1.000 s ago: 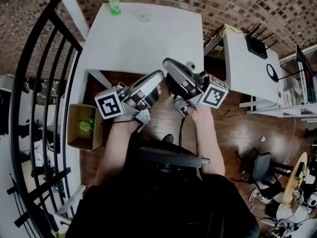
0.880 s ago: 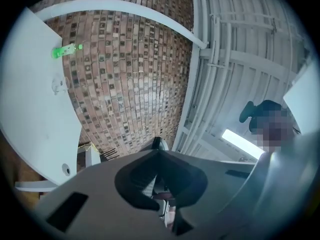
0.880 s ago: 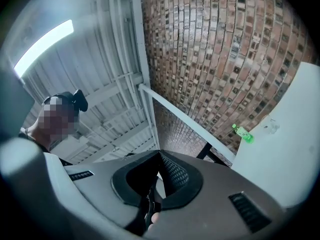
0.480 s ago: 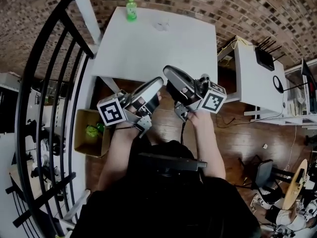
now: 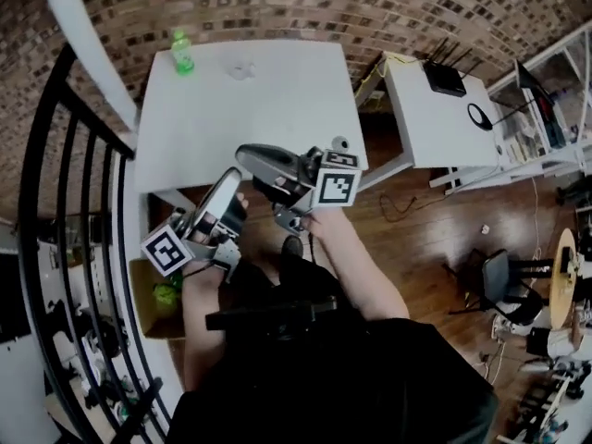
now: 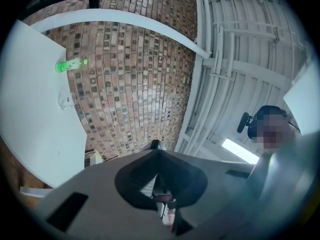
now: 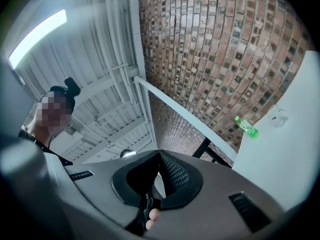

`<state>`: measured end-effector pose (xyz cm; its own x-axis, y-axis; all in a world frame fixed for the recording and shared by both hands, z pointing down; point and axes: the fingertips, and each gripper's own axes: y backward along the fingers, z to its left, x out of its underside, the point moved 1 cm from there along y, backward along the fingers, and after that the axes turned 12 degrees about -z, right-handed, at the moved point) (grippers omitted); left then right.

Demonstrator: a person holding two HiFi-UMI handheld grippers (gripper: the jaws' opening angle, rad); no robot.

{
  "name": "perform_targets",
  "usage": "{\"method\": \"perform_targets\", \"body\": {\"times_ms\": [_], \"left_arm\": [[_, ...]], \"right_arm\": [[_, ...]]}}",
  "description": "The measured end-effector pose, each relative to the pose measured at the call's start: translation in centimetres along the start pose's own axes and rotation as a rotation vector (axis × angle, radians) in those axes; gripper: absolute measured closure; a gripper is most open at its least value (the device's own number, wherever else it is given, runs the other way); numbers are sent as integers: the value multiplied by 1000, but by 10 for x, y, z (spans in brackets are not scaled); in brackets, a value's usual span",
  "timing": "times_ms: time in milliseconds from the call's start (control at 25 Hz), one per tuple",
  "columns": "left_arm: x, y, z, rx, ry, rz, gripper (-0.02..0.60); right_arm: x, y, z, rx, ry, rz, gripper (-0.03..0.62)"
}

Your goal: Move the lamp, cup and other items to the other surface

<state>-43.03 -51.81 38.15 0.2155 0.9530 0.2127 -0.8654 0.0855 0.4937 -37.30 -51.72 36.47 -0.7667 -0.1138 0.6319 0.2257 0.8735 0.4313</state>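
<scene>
The clear cup (image 5: 242, 68) and the green bottle (image 5: 182, 52) stand near the far edge of the large white worktop (image 5: 268, 118), close to the brick wall. What looks like a black lamp (image 5: 481, 117) lies beside a router (image 5: 446, 80) on the smaller worktop (image 5: 416, 137) to the right. Nothing has been picked up. Over the last second the person has turned, and both tools have travelled side by side toward the left part of the large worktop's near edge. The right tool (image 5: 248, 154) and the left tool (image 5: 233, 178) have their jaws closed together and empty. This appears to be only the approach, and the jaws must open before any grasp.
</scene>
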Motion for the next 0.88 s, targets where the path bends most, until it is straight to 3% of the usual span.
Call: {"method": "perform_targets", "body": {"times_ms": [80, 280, 480, 640, 880], "left_arm": [[3, -8, -5, 2, -19, 7, 578], [53, -42, -20, 56, -48, 70, 578], [83, -69, -29, 111, -47, 74, 578], [58, -83, 3, 45, -44, 92, 578], [34, -100, 27, 0, -78, 60, 578]], "right_arm": [[-6, -1, 5, -3, -10, 4, 583], [-39, 31, 26, -23, 5, -14, 583], [-55, 52, 22, -77, -10, -27, 583], [-67, 33, -9, -30, -6, -35, 583], [-77, 11, -41, -61, -37, -18, 583]]}}
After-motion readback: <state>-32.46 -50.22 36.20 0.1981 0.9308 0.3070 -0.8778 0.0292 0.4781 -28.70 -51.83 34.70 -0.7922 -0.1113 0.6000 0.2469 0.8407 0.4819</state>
